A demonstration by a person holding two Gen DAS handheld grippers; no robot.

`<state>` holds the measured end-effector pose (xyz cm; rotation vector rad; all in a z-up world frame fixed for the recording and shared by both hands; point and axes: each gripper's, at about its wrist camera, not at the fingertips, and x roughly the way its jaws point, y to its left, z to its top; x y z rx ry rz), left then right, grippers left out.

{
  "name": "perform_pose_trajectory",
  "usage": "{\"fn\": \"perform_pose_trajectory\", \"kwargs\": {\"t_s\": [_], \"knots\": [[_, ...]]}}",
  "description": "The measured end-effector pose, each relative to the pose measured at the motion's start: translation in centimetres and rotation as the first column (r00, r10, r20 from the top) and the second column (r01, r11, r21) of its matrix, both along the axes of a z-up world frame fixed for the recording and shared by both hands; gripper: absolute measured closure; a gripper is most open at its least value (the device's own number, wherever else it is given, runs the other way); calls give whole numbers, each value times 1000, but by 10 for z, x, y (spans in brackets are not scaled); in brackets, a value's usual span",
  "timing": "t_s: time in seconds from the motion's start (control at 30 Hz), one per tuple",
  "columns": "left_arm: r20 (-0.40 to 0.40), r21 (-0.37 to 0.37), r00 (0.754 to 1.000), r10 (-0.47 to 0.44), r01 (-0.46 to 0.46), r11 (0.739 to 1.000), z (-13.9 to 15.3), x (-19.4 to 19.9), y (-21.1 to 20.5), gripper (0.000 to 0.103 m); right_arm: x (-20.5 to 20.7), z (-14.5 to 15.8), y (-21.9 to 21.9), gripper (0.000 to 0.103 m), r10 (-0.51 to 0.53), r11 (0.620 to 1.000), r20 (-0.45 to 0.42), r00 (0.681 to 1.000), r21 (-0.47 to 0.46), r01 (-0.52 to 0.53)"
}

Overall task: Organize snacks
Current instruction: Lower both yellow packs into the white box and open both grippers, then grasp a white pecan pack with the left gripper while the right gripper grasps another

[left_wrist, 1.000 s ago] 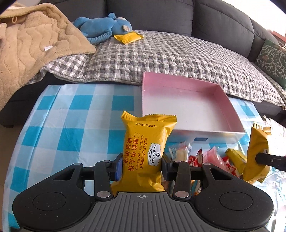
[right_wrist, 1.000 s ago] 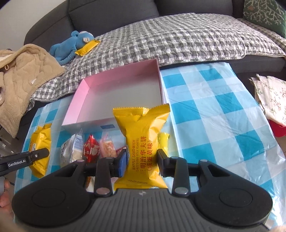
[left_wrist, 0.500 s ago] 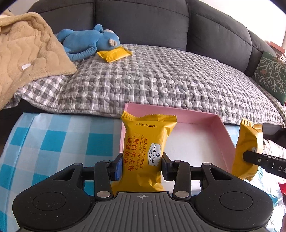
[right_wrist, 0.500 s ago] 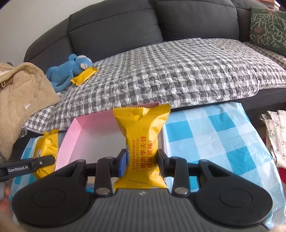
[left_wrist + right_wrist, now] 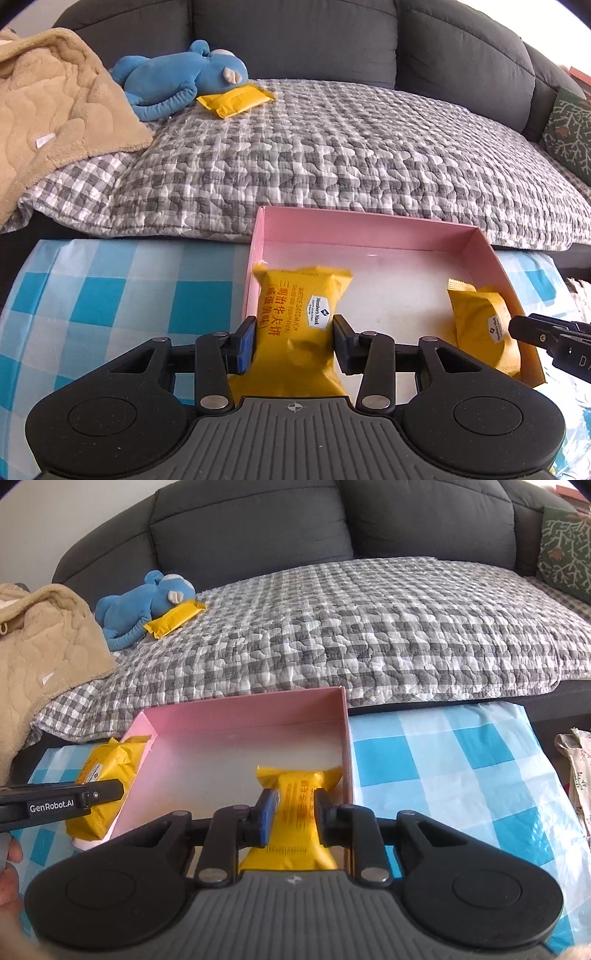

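Now both grippers, each clamped on a yellow wafer pack, hang inside the pink box [image 5: 369,230].
Left gripper [image 5: 293,341] holds its pack [image 5: 299,325] at the left wall, right gripper [image 5: 293,814] holds its pack [image 5: 297,805] at the right wall (long axes running near to far).

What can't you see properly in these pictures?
- Left wrist view: the bottom of the left packet hides behind the left hand-held gripper body.
- Left wrist view: the right hand-held gripper is cut off by the edge; its finger covers part of the right packet.
- Right wrist view: the pink box wall hides whether the left packet touches the floor.
- Both views: small print on the packets is too tiny to read.
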<state>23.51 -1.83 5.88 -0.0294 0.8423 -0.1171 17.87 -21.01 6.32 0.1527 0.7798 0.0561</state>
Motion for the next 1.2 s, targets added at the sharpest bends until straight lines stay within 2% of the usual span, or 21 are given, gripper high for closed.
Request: {"fn": "perform_pose_trajectory", "kwargs": {"t_s": [0.1, 0.17, 0.23, 0.37, 0.47, 0.57, 0.73, 0.9, 1.07, 1.2], "knots": [[10, 14, 1000, -1, 1, 1000, 3, -1, 0, 61, -1, 1, -3, 83, -9, 1000, -18, 1000, 12, 9], [9, -1, 1000, 16, -16, 1000, 6, -4, 5, 60, -4, 3, -3, 78, 5, 1000, -24, 1000, 19, -5], [-1, -15, 999, 38, -38, 999, 9, -7, 10, 55, -9, 9, -2, 74, 6, 1000, -15, 1000, 21, -6], [-41, -39, 997, 70, -71, 997, 9, -25, 20, 47, -24, 22, -4, 46, 18, 998, 2, 1000, 52, -18], [-74, -39, 995, 71, -75, 996, 10, -42, 26, 43, -32, 27, -4, 39, 19, 998, -24, 1000, 53, -17], [-86, -19, 994, 63, -65, 998, 13, -64, 33, 40, -41, 31, -10, 37, 7, 997, -38, 999, 74, -4], [-105, -39, 992, 66, -70, 997, 22, -100, 45, 33, -60, 33, -24, 33, -52, 988, -75, 996, 141, 63], [-150, -52, 988, 26, -34, 998, 18, -140, 42, 31, -81, 34, -23, 33, -49, 990, -97, 994, 125, 61], [-223, -140, 975, -1, -31, 990, 8, -171, 46, 31, -100, 37, -23, 32, -24, 991, -97, 995, 129, 36], [-252, -117, 966, -50, 21, 993, -3, -188, 39, 31, -106, 29, -19, 32, -13, 994, -134, 991, 103, 27]]}}
